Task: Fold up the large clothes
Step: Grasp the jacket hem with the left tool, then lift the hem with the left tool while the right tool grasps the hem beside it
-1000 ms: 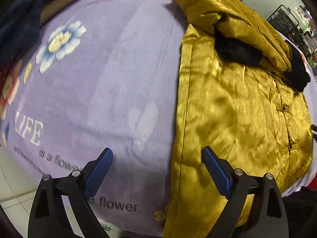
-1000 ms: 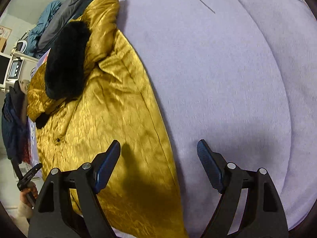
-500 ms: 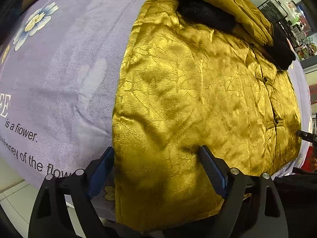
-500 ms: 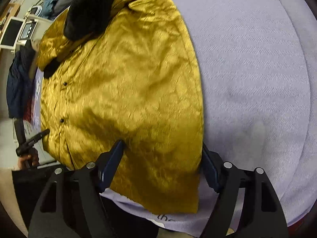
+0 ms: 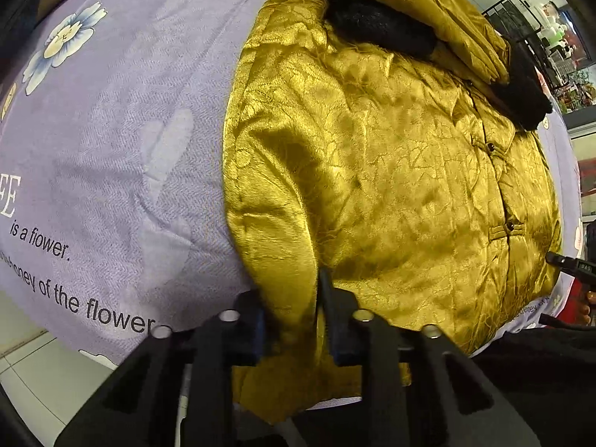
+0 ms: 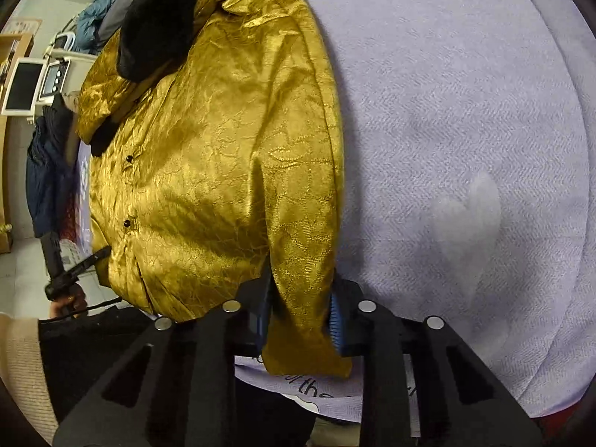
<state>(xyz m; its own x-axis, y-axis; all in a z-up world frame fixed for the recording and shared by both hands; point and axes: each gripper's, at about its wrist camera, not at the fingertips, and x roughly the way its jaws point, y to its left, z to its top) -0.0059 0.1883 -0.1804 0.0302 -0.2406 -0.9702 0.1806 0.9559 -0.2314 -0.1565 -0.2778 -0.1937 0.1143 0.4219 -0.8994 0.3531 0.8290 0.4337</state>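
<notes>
Shiny gold satin jacket with black fur trim (image 5: 391, 171) lies flat on lilac fleece blanket with flower print and lettering (image 5: 111, 141). Left gripper (image 5: 290, 316) and right gripper (image 6: 300, 316) each clenched on its hem corners. Pale tiled floor (image 5: 33, 383) below; monitors (image 6: 22, 85) on a far desk.

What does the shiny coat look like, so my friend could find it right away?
Find the big purple blanket with flowers and writing. Spread flat on it lies a gold satin jacket with small dark buttons and black furry trim. Nothing else there is shiny gold, and the left gripper and right gripper pinch its hem.
</notes>
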